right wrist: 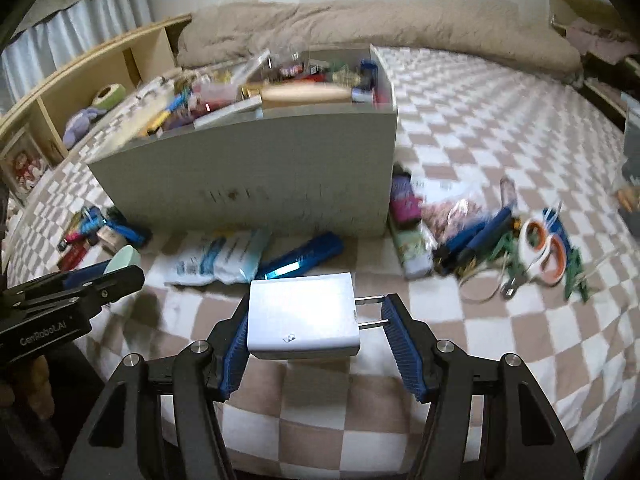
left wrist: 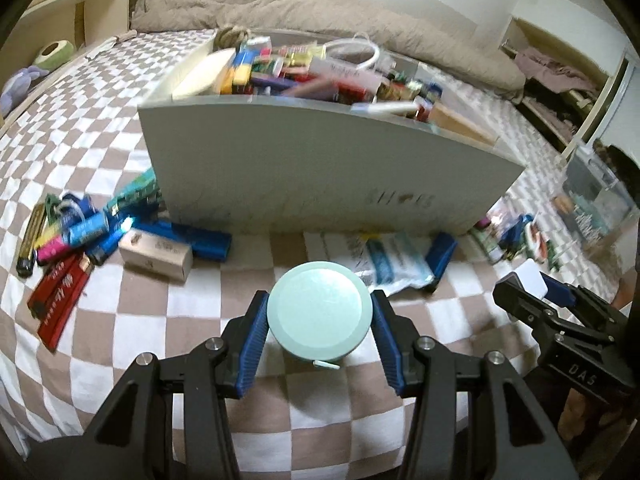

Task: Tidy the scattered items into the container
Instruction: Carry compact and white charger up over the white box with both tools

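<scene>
From the left wrist view, the left hand-held gripper holds a round mint-green tin between its blue pads. The pads press on both sides of the tin, and it hangs above the checked bed cover. Ahead stands the big grey container, already full of bright boxes and packets. To the left of the container lies a pile of things: red boxes, a tan box, a long blue box and some small bright packs. Right in front of the container lie a white packet with blue print and a small blue box. At the right edge, the right hand-held gripper shows, holding something white. A brown blanket lies behind the container.

From the right wrist view, the right hand-held gripper holds a white plug block. One pad touches the block's left side and the other pad meets its two metal pins. The block is up off the bed. The grey container stands ahead, a bit to the left. In front of it lie the white packet and a blue box. To the right of the container is a blurry heap with a pink pack, a dark blue stick and two tape rolls. At the left edge is the left hand-held gripper with the mint-green tin.
</scene>
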The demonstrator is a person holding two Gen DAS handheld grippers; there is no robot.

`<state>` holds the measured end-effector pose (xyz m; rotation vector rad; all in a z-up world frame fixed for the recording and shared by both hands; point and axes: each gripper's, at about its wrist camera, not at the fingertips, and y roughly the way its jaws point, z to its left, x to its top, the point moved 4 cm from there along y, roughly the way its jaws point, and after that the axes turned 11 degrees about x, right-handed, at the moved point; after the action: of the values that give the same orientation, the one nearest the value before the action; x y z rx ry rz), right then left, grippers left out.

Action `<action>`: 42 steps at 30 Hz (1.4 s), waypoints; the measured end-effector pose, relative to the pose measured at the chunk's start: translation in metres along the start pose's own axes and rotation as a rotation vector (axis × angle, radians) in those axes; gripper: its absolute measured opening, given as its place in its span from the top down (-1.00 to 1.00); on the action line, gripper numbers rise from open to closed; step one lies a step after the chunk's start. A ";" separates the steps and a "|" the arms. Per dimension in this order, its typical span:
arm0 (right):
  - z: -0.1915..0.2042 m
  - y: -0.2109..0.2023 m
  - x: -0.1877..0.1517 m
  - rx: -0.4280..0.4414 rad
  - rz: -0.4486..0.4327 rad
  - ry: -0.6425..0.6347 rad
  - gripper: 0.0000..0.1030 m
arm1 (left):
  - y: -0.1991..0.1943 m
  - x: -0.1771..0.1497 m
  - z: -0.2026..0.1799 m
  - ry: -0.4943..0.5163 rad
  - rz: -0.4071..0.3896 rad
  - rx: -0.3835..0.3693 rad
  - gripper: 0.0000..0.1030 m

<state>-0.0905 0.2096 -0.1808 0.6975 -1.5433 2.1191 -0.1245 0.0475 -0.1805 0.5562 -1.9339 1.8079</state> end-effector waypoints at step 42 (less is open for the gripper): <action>-0.001 0.008 0.200 0.056 -0.234 -0.013 -0.23 | -0.053 0.186 -0.005 -0.037 -0.285 -0.033 0.03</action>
<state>-0.2523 0.2178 -0.0624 0.8681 -1.3412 1.9932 -0.2486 0.0492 -0.0317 0.8136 -1.7998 1.5939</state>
